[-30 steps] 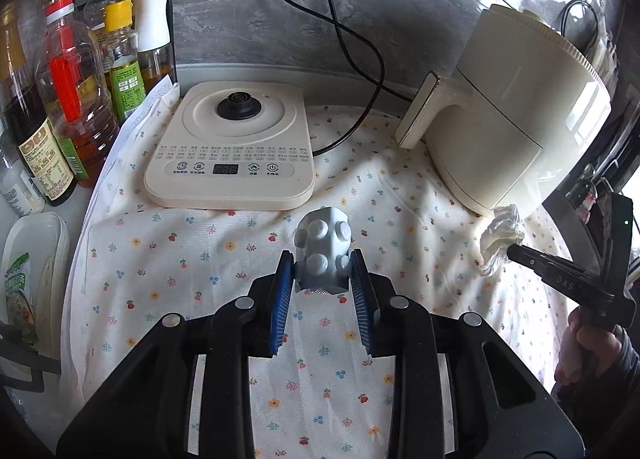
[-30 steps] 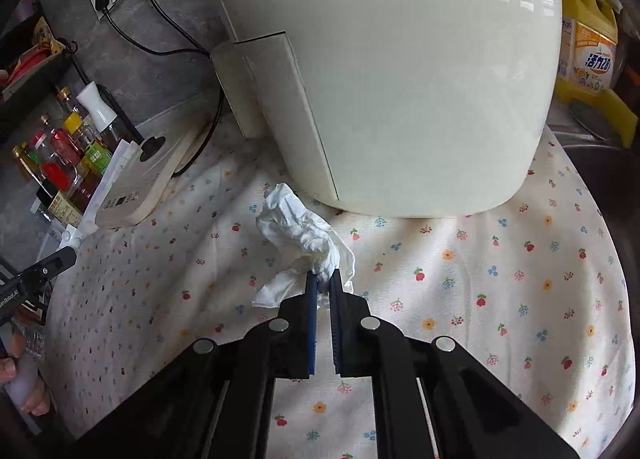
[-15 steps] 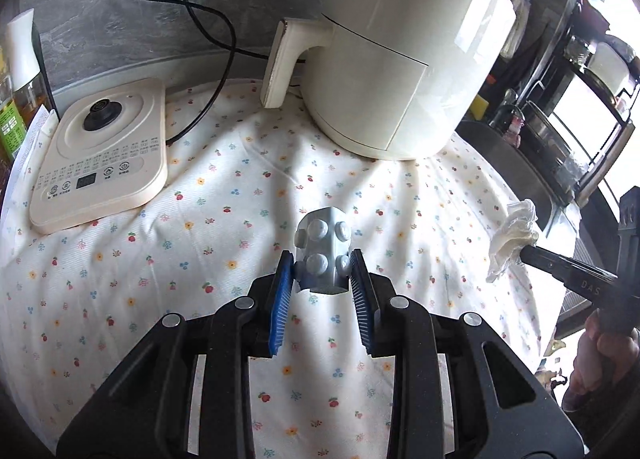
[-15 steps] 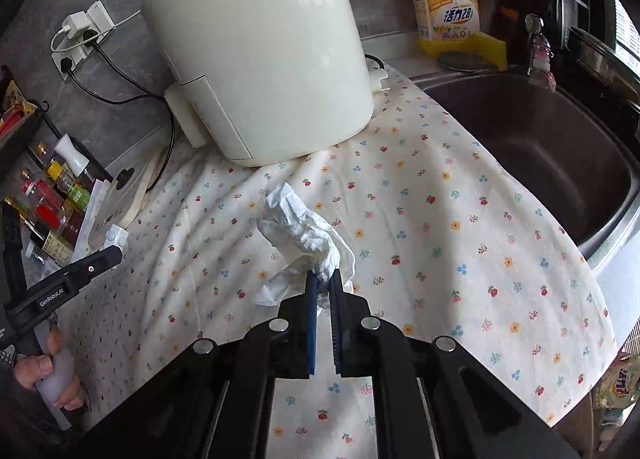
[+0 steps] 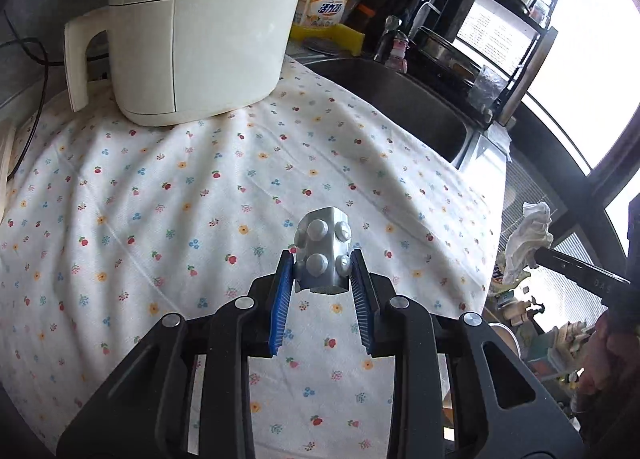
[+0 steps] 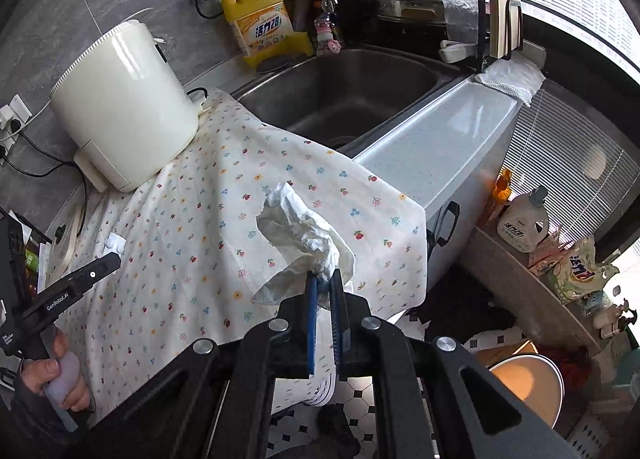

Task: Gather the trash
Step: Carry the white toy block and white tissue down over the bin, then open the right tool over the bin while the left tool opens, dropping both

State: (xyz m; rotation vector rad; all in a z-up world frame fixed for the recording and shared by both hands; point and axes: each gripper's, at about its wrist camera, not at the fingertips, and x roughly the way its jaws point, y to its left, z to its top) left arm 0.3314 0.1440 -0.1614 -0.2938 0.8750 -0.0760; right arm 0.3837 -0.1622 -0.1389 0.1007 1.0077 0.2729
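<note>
My left gripper (image 5: 323, 279) is shut on a silver blister pack (image 5: 323, 255) with round bumps and holds it above the flowered cloth (image 5: 168, 195). My right gripper (image 6: 325, 291) is shut on a crumpled white tissue (image 6: 298, 227) and holds it in the air past the counter's front edge. The tissue also shows in the left wrist view (image 5: 528, 235), at the far right beyond the cloth's edge. A round bin with a pale orange inside (image 6: 524, 383) stands on the tiled floor, low right of the right gripper.
A cream air fryer (image 5: 192, 27) stands at the back of the cloth. A steel sink (image 6: 348, 91) lies to its right, with a yellow detergent bottle (image 6: 260, 23) behind. A shelf with bottles and bags (image 6: 560, 255) runs along the window.
Both grippers have swung right, away from the induction cooker and oil bottles. The right gripper has carried the tissue off the cloth and out past the counter edge, higher up.
</note>
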